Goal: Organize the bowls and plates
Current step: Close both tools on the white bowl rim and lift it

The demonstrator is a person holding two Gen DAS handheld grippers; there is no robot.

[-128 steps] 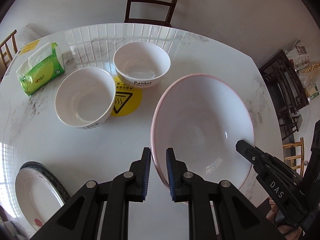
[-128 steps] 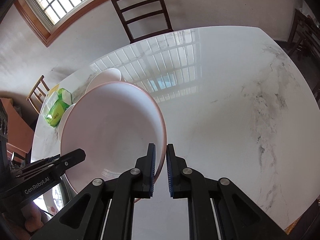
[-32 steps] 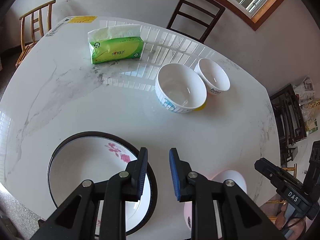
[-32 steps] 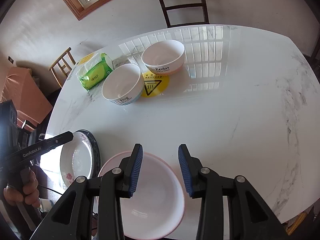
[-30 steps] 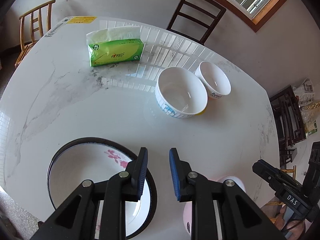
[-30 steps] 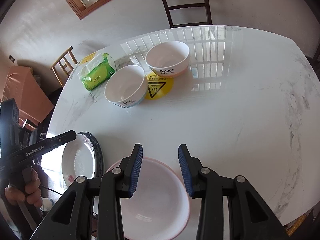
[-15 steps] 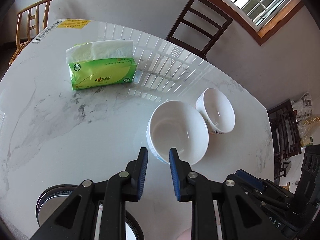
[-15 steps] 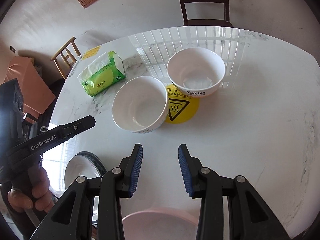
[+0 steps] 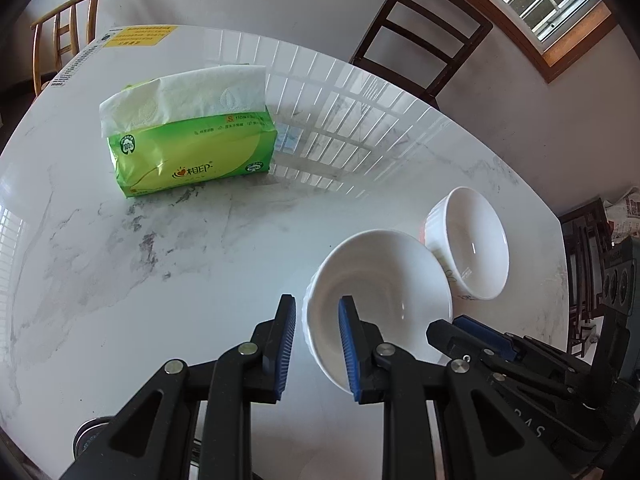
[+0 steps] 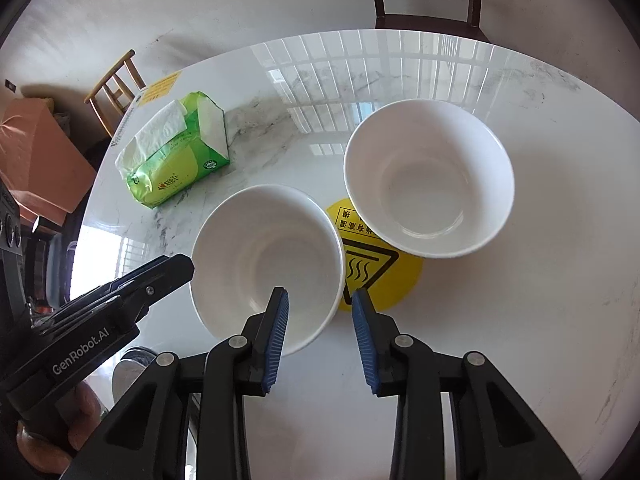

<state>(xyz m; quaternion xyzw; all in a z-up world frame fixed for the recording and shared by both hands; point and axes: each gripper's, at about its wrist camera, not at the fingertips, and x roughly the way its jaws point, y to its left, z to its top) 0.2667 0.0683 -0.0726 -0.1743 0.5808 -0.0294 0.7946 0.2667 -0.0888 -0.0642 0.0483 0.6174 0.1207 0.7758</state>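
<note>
- Both our grippers have travelled away from the pink-rimmed dish and the flowered plate, which filled the lower view a second ago, and now hang over the nearer white bowl (image 10: 266, 258); of the plate only a sliver (image 10: 128, 372) shows, on the near side of that bowl.
- Our left gripper (image 9: 316, 340) stands a little apart and empty, straddling the nearer bowl's left rim without touching it, one finger (image 9: 285, 344) outside the wall and the other above the hollow.
- Our right gripper (image 10: 320, 332) has just been narrowing; its jaws stand apart, and nothing is pinched, though the bowl's right rim lies between them in the picture.
- That nearer bowl sits on the marble desk (image 10: 540, 280), its right side overlapping the yellow warning sticker (image 10: 380, 272).
- Beyond it and to its right rests the second white bowl (image 10: 428, 182), close beside it; whether they touch we cannot tell.
- Left of the nearer bowl and farther back lies the green tissue pack (image 10: 176, 160), well apart.
- We judge the step to be the approach to the bowls, with the larger dishes dealt with.
- Next we would sink until one rim sits between the pads, close on it, then lift the bowl and nest it into its neighbour.
</note>
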